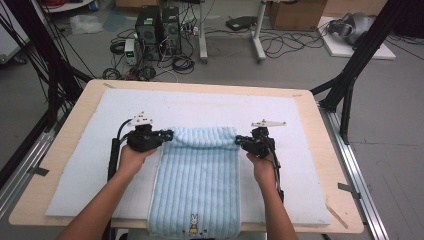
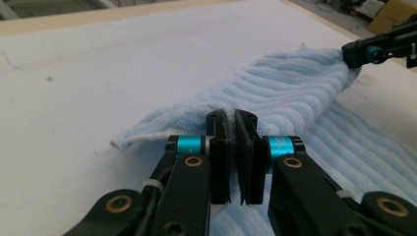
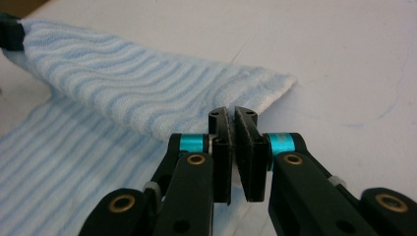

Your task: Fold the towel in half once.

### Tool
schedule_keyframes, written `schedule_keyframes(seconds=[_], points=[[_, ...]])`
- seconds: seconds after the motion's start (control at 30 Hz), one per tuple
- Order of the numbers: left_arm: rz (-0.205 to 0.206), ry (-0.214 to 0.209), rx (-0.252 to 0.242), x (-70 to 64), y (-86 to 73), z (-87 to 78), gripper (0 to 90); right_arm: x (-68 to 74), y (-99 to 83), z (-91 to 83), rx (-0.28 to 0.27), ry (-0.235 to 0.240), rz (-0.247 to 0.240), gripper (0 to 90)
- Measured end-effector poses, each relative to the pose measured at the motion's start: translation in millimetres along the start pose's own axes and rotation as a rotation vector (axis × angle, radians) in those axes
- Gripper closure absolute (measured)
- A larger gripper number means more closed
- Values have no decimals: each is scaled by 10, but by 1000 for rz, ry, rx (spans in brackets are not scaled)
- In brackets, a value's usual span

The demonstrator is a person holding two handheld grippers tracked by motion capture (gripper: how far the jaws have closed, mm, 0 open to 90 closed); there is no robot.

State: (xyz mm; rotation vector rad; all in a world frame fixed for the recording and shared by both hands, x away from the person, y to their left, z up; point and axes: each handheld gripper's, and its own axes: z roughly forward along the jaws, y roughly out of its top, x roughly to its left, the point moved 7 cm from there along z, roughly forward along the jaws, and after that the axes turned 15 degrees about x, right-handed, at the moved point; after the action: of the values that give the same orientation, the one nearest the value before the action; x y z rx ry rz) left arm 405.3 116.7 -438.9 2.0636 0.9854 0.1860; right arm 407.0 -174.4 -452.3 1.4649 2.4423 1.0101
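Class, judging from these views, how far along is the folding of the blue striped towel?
Done: the light blue striped terry towel lies lengthwise on the white padded mat, its far end turned over. In hand: the left gripper and right gripper pinch that fold's two sides. Left: carrying the fold toward the rabbit-printed near end, which overhangs the table edge.

my left gripper (image 2: 235, 129) and my right gripper (image 3: 234, 125) are matt black plastic with glossy teal metal collars and brass-looking rivets, pinching a soft, ribbed pale-blue terry towel (image 1: 197, 172) that lies on a smooth white mat (image 1: 90, 165) over a pale matt wooden table (image 1: 65, 135).
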Motion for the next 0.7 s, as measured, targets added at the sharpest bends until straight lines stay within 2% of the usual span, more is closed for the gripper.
schedule_keyframes(seconds=[0.07, 0.17, 0.23, 0.4, 0.53, 0.57, 0.63, 0.7], points=[[4, -2, 8, -36, -58, -17, 845, 28, -83, -19, 9, -3, -10, 854], [1, -1, 27, -89, -157, -33, 838, 71, -212, -72, 0, 11, 9, 852], [-2, -7, 22, -134, -221, -58, 837, 110, -291, -104, -7, 12, 8, 852], [33, -4, 51, -246, -425, -111, 839, 245, -461, -168, -5, 8, -5, 852], [35, -19, 60, -293, -572, -159, 836, 342, -606, -201, 2, 23, -9, 849], [40, -11, 65, -294, -605, -171, 825, 360, -643, -201, 7, 20, -10, 848], [39, 13, 69, -271, -630, -190, 747, 381, -704, -195, 14, 15, -13, 831], [-12, 32, 66, -201, -624, -209, 546, 380, -734, -204, 13, 6, -14, 766]])
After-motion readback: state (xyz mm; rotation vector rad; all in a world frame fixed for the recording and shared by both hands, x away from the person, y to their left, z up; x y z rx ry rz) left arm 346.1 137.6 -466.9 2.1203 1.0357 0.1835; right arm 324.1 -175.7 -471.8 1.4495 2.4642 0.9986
